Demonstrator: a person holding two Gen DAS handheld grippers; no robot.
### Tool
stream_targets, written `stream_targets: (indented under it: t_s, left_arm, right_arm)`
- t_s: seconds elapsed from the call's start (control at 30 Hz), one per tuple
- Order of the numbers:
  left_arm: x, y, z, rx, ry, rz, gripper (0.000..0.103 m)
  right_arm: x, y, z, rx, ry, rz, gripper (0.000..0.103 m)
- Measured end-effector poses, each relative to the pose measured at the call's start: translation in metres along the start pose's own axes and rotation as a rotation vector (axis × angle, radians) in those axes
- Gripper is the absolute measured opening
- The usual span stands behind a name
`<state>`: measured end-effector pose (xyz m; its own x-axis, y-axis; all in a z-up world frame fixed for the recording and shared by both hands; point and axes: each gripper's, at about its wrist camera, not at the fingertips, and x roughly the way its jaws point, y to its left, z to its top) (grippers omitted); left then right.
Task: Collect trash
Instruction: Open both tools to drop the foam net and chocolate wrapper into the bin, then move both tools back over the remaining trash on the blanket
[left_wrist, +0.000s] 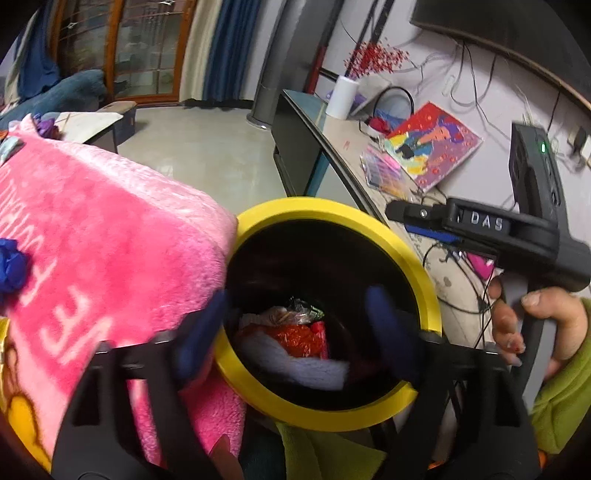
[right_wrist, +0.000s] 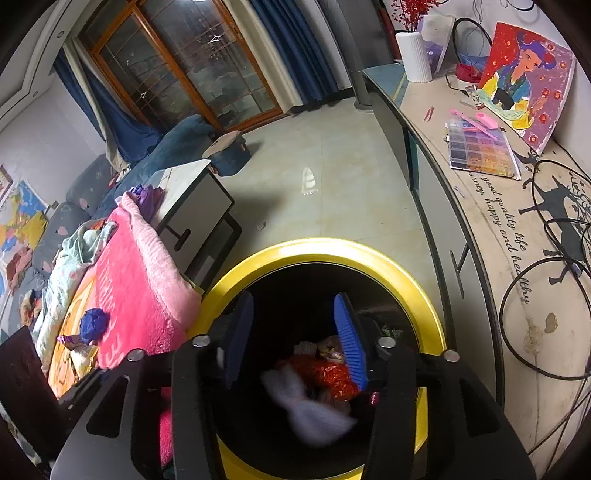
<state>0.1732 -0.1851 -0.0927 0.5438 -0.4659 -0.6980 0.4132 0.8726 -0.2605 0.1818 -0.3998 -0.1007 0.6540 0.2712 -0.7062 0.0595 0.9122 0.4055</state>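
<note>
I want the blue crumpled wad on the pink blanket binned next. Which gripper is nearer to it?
Left. The left gripper hangs over the bin's blanket-side rim, beside the blue wad. The right gripper is over the bin's far side.

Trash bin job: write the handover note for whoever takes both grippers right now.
Left gripper: open, empty, over the bin.
Right gripper: jaws apart, nothing between them, also over the bin.
Done: red wrapper, white wad and other scraps lie in the bin.
Left: blue crumpled ball and a wrapper beside it on the pink blanket; purple scrap at its far end.
</note>
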Motion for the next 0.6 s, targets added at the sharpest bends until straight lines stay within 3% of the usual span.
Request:
stream_targets:
  t_s: [0.1,0.6]
  left_arm:
    - [-0.007,0.005,0.001,-0.017,-0.012,0.007,0.092]
    - [-0.064,0.017,0.005,-0.014,-0.158,0.126,0.092]
  right_arm:
    - [-0.003,0.001,0.001,0.002,-0.012,-0.014,0.054]
    - [-0.026,0.034,0.001,-0.088,-0.101,-0.027,0.073]
